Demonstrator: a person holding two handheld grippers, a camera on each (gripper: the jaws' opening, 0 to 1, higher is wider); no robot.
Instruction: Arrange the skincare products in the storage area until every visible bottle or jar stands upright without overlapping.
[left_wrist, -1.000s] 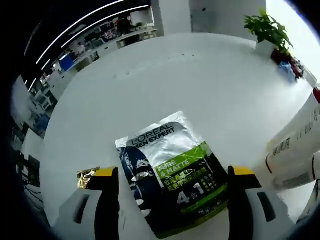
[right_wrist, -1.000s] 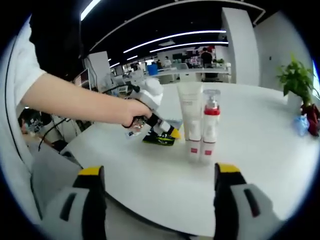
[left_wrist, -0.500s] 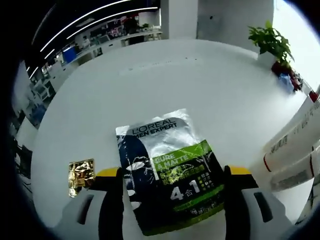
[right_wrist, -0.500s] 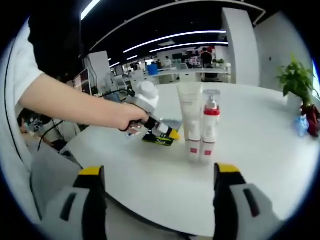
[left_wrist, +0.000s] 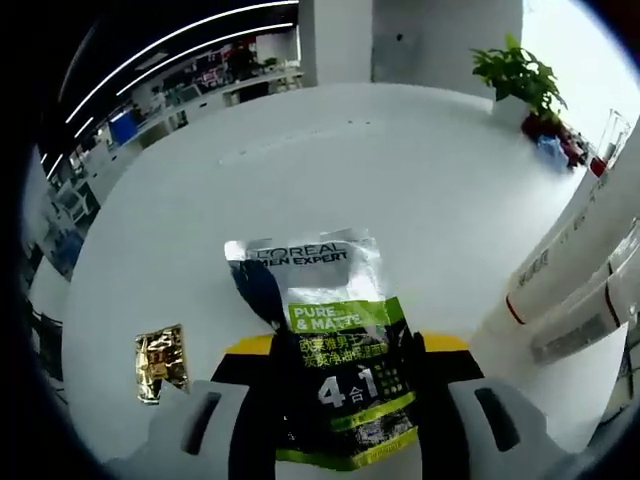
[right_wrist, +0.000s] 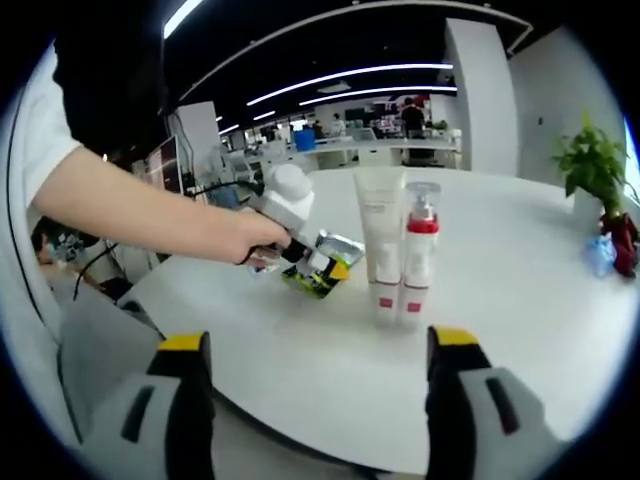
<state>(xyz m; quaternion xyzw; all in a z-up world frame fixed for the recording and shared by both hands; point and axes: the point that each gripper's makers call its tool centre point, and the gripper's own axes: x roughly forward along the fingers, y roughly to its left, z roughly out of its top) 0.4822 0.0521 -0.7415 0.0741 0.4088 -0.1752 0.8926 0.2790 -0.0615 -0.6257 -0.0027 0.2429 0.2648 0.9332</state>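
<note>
While the left gripper (left_wrist: 345, 355) pinched the sachet (left_wrist: 330, 350) by the tube (right_wrist: 380, 240) and bottle (right_wrist: 418, 250), right gripper (right_wrist: 312, 345) spread wide over the table (right_wrist: 520, 320).

Open-plan office, big one. Long ceiling light strips (right_wrist: 340, 75) run across a dark ceiling; same strips (left_wrist: 170, 45) in left gripper view. Rows of desks (right_wrist: 330, 145) w/ monitors & clutter in the bkgd, a few people standing far back near them. White pillar (right_wrist: 480, 95) & white walls to the right. Work surface is a wide round white table (right_wrist: 500, 290), mtg-room type. Potted plant (right_wrist: 592, 160) at table's far edge by a bright window; same plant (left_wrist: 515, 75) in left gripper view.
</note>
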